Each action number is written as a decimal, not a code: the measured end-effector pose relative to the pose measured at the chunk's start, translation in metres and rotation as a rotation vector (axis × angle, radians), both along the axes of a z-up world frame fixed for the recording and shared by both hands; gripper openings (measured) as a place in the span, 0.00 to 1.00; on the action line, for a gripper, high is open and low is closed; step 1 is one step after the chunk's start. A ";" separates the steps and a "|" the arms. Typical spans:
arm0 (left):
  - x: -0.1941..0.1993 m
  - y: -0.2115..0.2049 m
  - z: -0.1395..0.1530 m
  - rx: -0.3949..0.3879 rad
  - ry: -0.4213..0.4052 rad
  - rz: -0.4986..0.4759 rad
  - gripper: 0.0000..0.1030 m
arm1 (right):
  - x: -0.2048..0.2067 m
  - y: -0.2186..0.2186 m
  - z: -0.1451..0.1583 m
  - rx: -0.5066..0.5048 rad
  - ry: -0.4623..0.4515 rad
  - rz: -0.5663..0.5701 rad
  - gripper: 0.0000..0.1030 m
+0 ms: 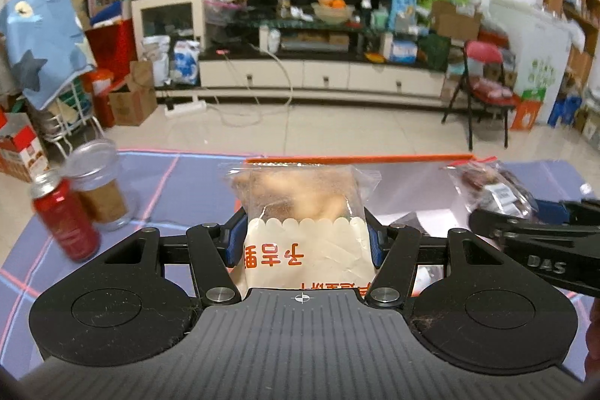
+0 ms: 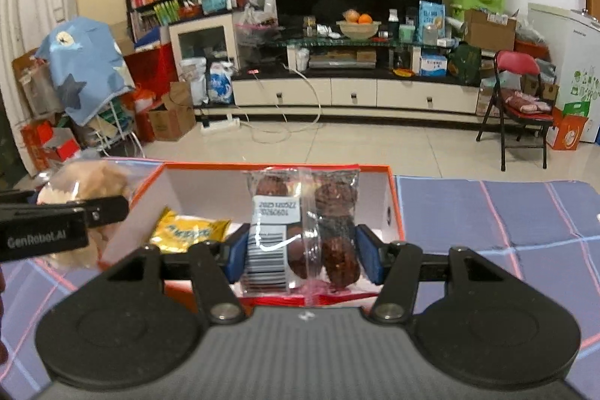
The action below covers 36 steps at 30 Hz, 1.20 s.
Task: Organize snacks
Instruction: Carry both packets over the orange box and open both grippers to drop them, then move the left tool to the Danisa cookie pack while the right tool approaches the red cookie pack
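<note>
Holding two snack packs at once, I have both grippers pitched downward, side by side over the orange box (image 2: 393,208). Left gripper (image 1: 302,242): fingers (image 1: 233,242) clamped on the pastry packet (image 1: 303,212), blue pads pressing its two sides, packet upright and lifted above the box's left part. Right gripper (image 2: 302,259): fingers (image 2: 365,259) clamped on the clear bag of dark cookies (image 2: 322,231), barcode label facing me, bag upright over the box's open interior. A yellow packet (image 2: 187,231) lies inside the box at its left. In the left view the right gripper shows at the right edge with its bag. The box sits on the surface (image 2: 506,212), covered in blue cloth with pink lines. A red can (image 1: 65,218) and a clear jar (image 1: 99,190) stand touching at the surface's left, well apart from the box.
</note>
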<state>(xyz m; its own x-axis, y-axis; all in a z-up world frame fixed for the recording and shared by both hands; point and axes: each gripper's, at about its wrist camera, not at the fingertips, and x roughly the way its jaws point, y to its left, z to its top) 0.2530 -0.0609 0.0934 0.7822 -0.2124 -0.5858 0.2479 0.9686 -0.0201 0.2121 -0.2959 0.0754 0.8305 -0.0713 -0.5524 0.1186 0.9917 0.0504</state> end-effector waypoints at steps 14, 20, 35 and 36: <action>-0.077 0.050 -0.005 -0.047 0.001 -0.007 0.65 | -0.117 -0.001 -0.014 -0.081 -0.042 0.014 0.69; -0.164 0.057 -0.031 -0.022 0.046 -0.105 0.63 | -0.142 -0.005 -0.050 -0.047 0.060 -0.007 0.68; -0.178 0.040 -0.062 0.067 0.109 -0.298 0.61 | -0.116 0.019 -0.077 -0.076 0.094 0.085 0.70; -0.179 0.040 -0.062 0.098 0.094 -0.307 0.61 | -0.117 0.016 -0.076 -0.065 0.082 0.082 0.70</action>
